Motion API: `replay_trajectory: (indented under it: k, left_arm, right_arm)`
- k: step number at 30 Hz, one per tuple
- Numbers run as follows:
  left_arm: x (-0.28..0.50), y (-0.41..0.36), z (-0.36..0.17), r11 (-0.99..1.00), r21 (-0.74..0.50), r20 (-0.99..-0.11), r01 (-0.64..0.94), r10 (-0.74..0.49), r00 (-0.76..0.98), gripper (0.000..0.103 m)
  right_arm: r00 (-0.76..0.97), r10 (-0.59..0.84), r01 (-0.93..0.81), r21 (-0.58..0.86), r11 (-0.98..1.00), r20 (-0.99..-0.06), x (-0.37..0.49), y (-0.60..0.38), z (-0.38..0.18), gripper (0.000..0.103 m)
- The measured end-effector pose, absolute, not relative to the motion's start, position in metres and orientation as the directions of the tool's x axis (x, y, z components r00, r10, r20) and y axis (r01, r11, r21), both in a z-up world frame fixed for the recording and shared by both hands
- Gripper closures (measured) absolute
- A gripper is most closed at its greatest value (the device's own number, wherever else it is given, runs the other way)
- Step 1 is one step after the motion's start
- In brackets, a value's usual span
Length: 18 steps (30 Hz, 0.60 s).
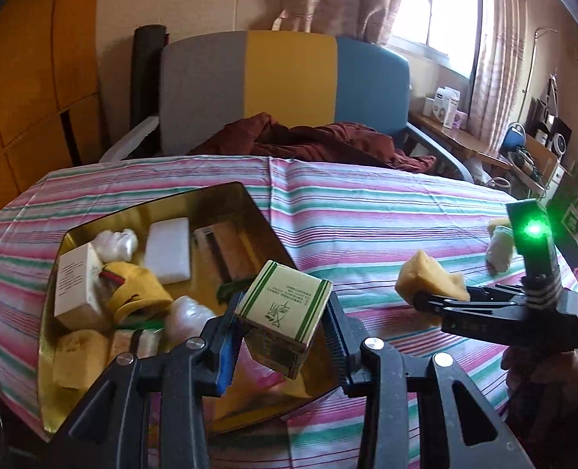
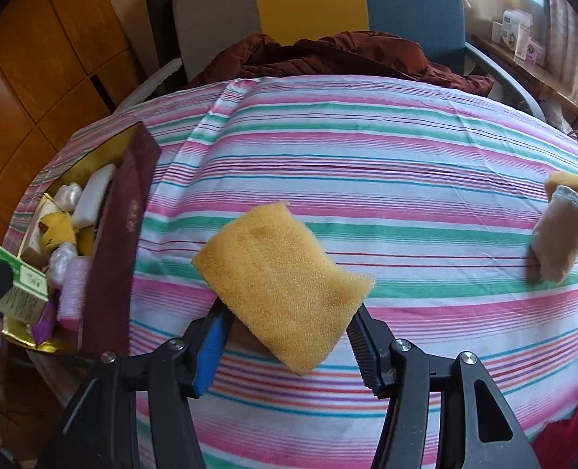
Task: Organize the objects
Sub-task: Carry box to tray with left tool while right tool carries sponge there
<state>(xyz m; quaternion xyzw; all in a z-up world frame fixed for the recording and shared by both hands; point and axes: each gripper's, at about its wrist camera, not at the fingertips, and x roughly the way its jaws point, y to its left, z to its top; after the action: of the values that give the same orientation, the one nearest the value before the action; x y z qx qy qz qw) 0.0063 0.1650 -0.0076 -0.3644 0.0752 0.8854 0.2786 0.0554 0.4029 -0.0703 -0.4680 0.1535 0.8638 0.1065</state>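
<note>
A table covered by a striped cloth (image 2: 367, 156) in pink, green and white carries everything. At its left sits an open box (image 1: 226, 203), gold inside and dark red outside, filled with small items. Far right on the cloth lie a pale rolled cloth (image 2: 562, 234) and, touching it behind, what looks like a yellow sponge piece (image 2: 570, 183).

1. left gripper (image 1: 283, 326) tilts down, jaws clamped at 9 and 3 o'clock on the green-striped box (image 1: 285, 308).
2. right gripper (image 2: 289, 336) pitches steeper, jaws pinching the yellow sponge (image 2: 281, 281) likewise.
</note>
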Motion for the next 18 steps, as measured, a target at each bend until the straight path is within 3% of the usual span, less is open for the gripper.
replay_trajectory:
  k: [11, 18]
  left_arm:
    - [0.003, 0.129, -0.007, -0.866, -0.098, -0.680, -0.491, 0.418, -0.602, 0.064]
    - [-0.009, 0.071, -0.008, -0.921, -0.145, -0.680, -0.363, 0.359, -0.639, 0.064]
  right_arm:
    - [-0.598, -0.048, -0.243, 0.238, -0.940, -0.800, 0.049, 0.374, -0.043, 0.045]
    - [-0.617, -0.114, -0.140, 0.252, -0.958, -0.779, 0.033, 0.336, -0.027, 0.045]
